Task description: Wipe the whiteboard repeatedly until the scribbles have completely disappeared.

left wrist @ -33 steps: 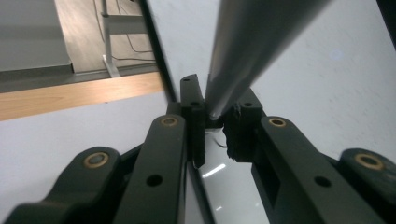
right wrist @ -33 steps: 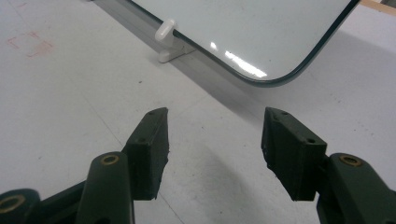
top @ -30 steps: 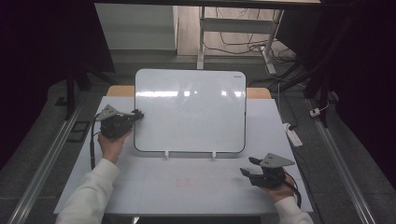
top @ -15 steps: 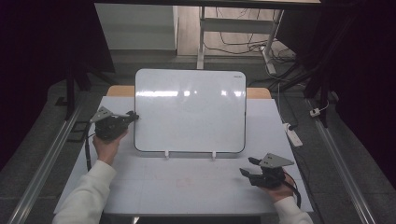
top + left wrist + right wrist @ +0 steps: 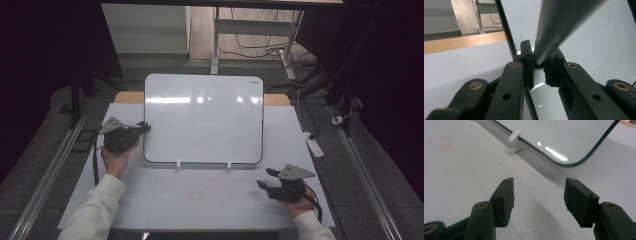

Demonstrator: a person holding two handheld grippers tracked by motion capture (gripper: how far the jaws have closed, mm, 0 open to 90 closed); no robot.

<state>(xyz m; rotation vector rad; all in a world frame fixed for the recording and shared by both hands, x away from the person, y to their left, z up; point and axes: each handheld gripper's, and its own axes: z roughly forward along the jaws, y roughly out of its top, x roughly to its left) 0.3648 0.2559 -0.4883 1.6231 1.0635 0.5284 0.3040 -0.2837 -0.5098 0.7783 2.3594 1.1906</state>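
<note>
A white board [image 5: 203, 117] with a dark rim stands tilted on two white clips [image 5: 178, 164] in the middle of the table. My left gripper [image 5: 144, 128] is at the board's left edge [image 5: 507, 32]. Its jaws are almost together, pinching the end of a blurred grey rod [image 5: 559, 27] that runs up toward the camera. My right gripper [image 5: 266, 178] rests low near the table's front right corner. It is open and holds nothing; in its own view the right gripper [image 5: 537, 195] points at the board's lower corner [image 5: 579, 161] and one clip [image 5: 515, 141].
A white mat [image 5: 200, 200] covers the table, with a faint red smudge [image 5: 202, 192] in front of the board. A wooden strip [image 5: 461, 43] lies behind the mat. A power strip [image 5: 314, 145] lies on the floor at the right, desk legs and cables behind.
My left gripper has drifted slightly left and toward the person beside the board's left edge. The right gripper has stayed in place.
</note>
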